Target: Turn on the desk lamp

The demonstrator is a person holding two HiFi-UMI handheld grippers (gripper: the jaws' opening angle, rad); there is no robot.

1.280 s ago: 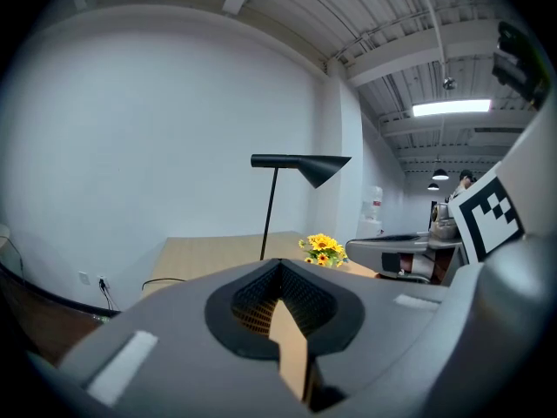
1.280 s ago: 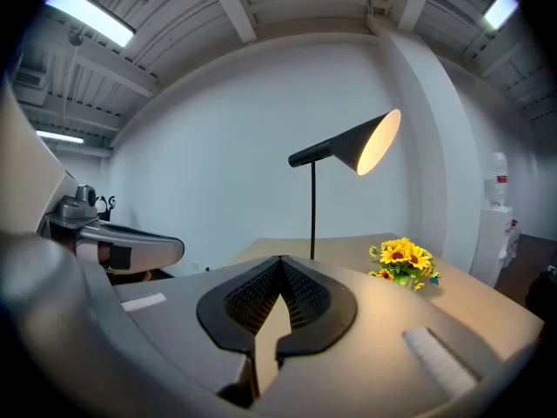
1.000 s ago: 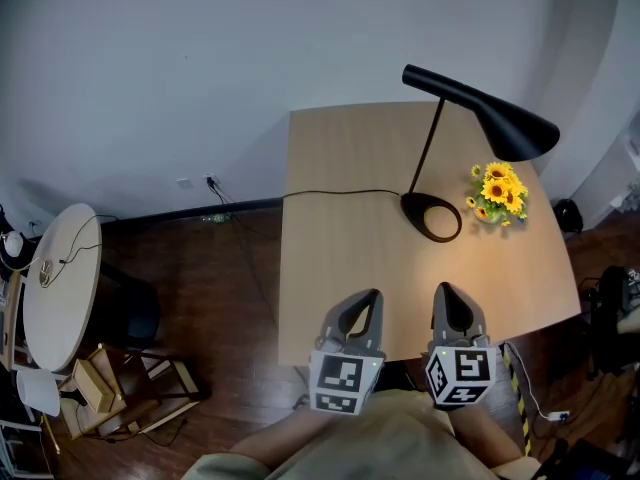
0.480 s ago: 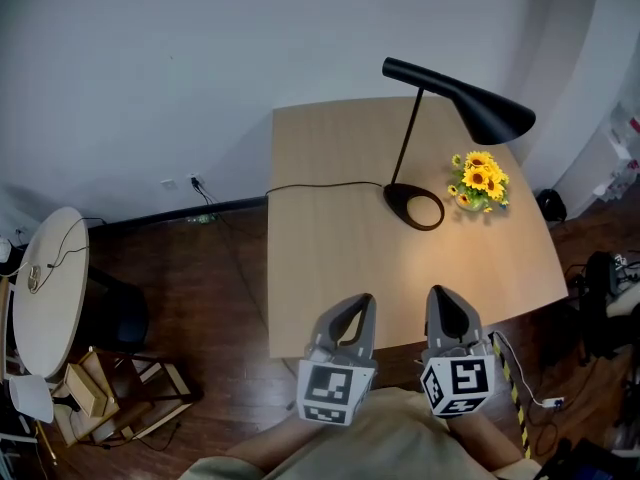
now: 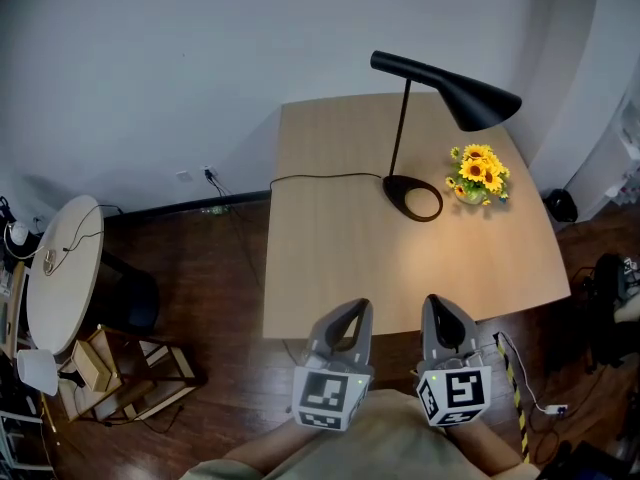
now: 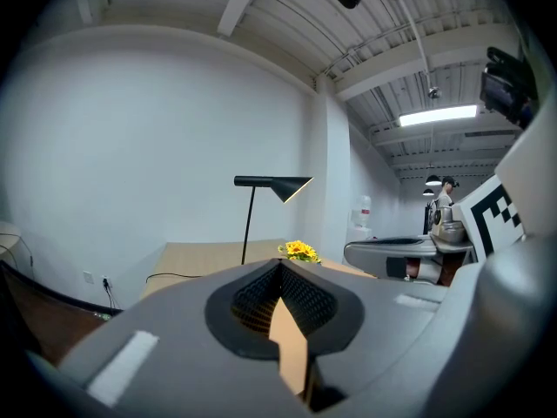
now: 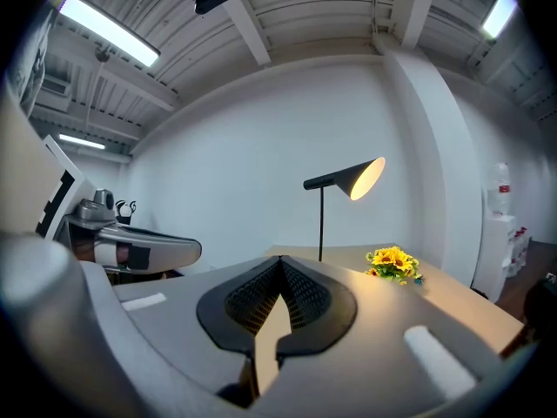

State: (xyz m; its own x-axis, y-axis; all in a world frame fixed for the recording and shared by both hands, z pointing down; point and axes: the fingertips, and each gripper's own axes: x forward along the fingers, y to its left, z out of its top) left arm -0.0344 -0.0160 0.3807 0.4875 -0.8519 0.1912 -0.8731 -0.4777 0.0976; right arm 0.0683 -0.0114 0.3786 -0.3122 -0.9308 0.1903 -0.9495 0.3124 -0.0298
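A black desk lamp [image 5: 400, 128] stands at the far right of the wooden table [image 5: 330, 258], with its ring base [image 5: 413, 197] beside a small bunch of sunflowers [image 5: 477, 173]. The lamp's shade [image 7: 352, 179] glows inside, and a warm patch of light lies on the table near the flowers. The left gripper [image 5: 350, 313] and the right gripper [image 5: 437, 308] are held side by side at the table's front edge, close to the person's body and far from the lamp. Both are shut with nothing between the jaws. In the left gripper view the lamp [image 6: 270, 184] stands beyond the gripper [image 6: 280, 273].
The lamp's black cable [image 5: 320, 178] runs left across the table and off its edge toward a wall socket [image 5: 208, 176]. A round white side table [image 5: 60, 268] and a wooden stool [image 5: 110, 378] stand on the dark floor at left. The sunflowers [image 7: 393, 262] sit right of the lamp.
Both grippers have drawn back toward the person and sit lower in the head view. The lamp and table look slightly farther off. Jaws stay shut.
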